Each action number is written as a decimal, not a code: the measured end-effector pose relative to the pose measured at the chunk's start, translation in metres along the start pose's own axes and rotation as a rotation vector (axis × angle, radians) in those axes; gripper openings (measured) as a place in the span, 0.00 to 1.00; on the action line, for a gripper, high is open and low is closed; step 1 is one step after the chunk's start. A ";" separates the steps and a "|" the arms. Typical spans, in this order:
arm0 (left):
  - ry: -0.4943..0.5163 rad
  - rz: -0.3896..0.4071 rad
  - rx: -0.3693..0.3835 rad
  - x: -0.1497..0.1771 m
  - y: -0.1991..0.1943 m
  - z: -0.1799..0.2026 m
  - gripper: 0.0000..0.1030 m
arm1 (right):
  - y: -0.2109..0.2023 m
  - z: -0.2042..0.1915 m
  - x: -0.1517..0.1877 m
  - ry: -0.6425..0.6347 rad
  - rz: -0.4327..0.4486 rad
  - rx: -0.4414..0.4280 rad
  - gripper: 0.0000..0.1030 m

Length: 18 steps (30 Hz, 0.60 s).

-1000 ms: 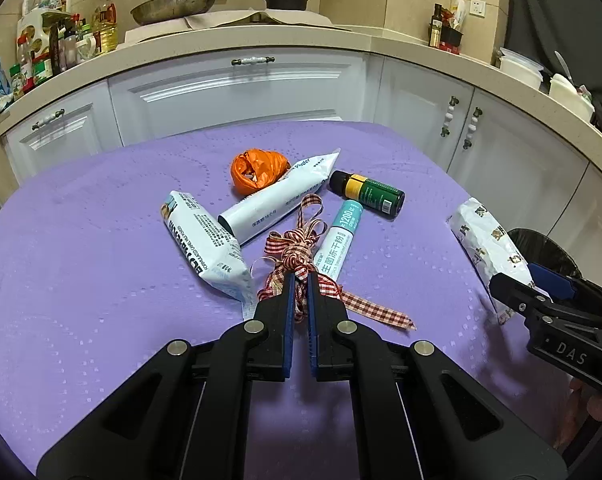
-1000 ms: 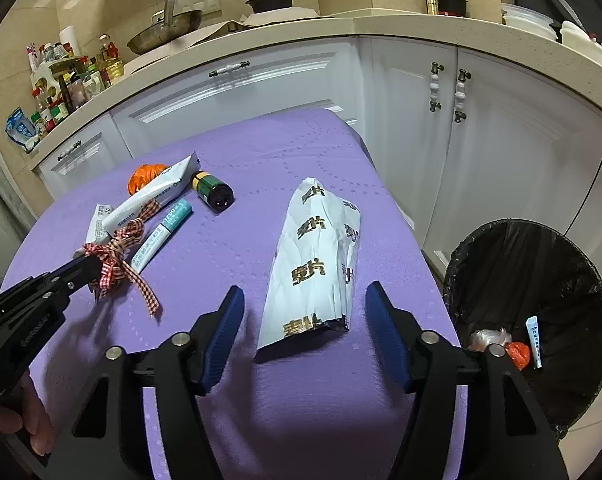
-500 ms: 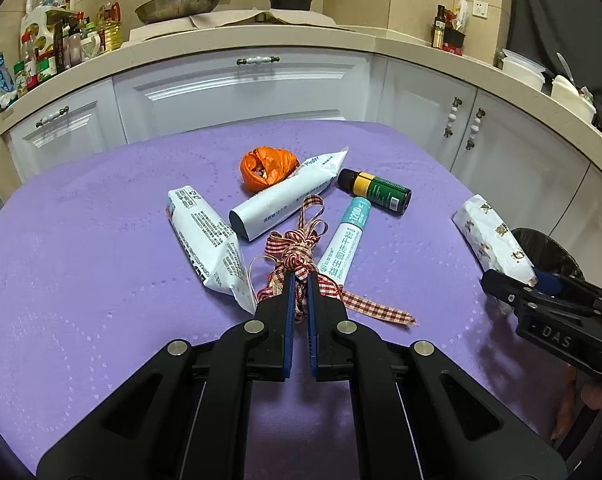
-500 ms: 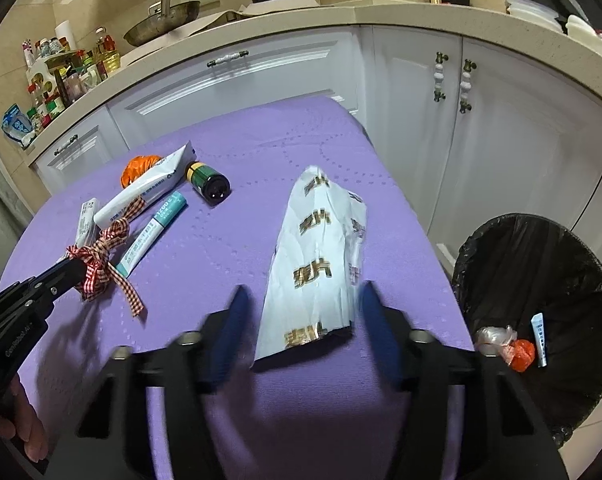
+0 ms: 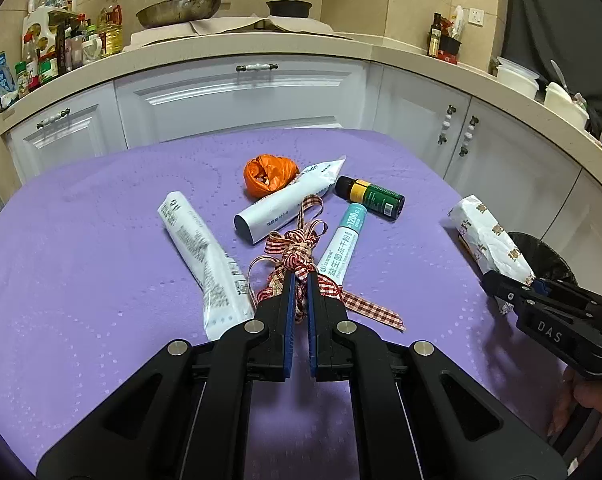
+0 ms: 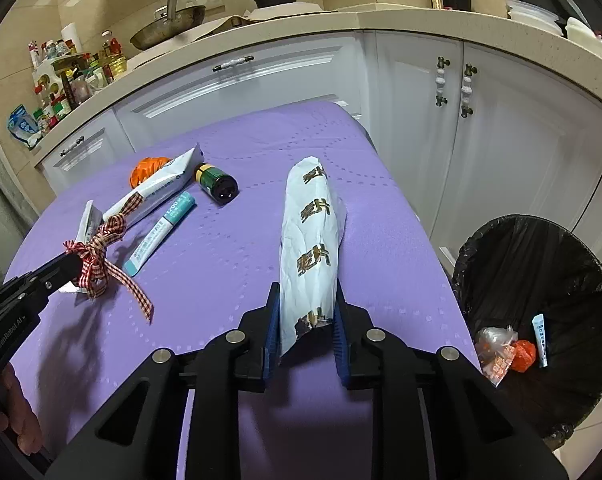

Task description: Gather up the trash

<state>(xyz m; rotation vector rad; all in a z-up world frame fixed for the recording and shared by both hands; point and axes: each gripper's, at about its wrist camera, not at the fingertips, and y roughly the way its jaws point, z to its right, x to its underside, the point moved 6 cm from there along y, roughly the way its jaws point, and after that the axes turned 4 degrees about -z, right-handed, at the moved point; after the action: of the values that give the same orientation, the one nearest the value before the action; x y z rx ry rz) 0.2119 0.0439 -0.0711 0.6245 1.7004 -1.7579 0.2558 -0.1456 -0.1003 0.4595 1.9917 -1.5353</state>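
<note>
Since a second ago the right gripper has gone from wide open to nearly pinching: jaws are closing on the near end of the white snack wrapper, pads touching both sides of it. Wrapper is lying lengthwise on the purple tablecloth near the right edge, its far end pointing at the cabinets. Left gripper is staying clamped narrow on the knot of the red checked ribbon, ribbon tails trailing on the cloth. Just beyond the ribbon are lying a teal-capped tube, a white tube, a crumpled white packet, an orange bag scrap and a dark green bottle on its side. Black-lined trash bin is sitting on the floor right of the table, already holding some scraps.
</note>
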 end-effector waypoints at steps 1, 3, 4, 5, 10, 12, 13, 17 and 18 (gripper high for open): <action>0.000 0.001 -0.001 0.001 -0.001 -0.001 0.05 | -0.001 0.000 0.000 -0.001 0.001 0.000 0.23; 0.001 0.001 -0.003 0.002 -0.003 -0.002 0.05 | -0.003 -0.002 0.001 -0.003 0.004 0.002 0.23; 0.000 0.001 -0.006 0.003 -0.005 -0.004 0.05 | -0.004 -0.002 0.002 -0.004 0.005 0.003 0.23; -0.002 -0.001 -0.007 0.004 -0.006 -0.005 0.05 | -0.005 -0.002 0.002 -0.004 0.006 0.003 0.23; -0.014 -0.007 -0.011 0.010 -0.010 -0.015 0.05 | -0.009 -0.003 0.004 -0.004 0.011 0.002 0.22; -0.018 -0.009 -0.011 0.011 -0.013 -0.017 0.05 | -0.011 -0.003 0.005 -0.003 0.015 0.002 0.22; -0.018 -0.008 -0.011 0.012 -0.014 -0.018 0.05 | -0.012 -0.003 0.006 -0.003 0.016 0.002 0.22; -0.015 0.000 -0.004 0.013 -0.021 -0.018 0.05 | -0.016 -0.002 0.008 -0.003 0.022 0.003 0.22; -0.014 0.004 -0.002 0.012 -0.023 -0.017 0.05 | -0.018 -0.002 0.009 -0.002 0.024 0.004 0.22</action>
<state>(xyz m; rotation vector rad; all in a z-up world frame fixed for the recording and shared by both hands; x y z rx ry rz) 0.1858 0.0592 -0.0645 0.6131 1.6898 -1.7535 0.2380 -0.1490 -0.0921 0.4815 1.9749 -1.5255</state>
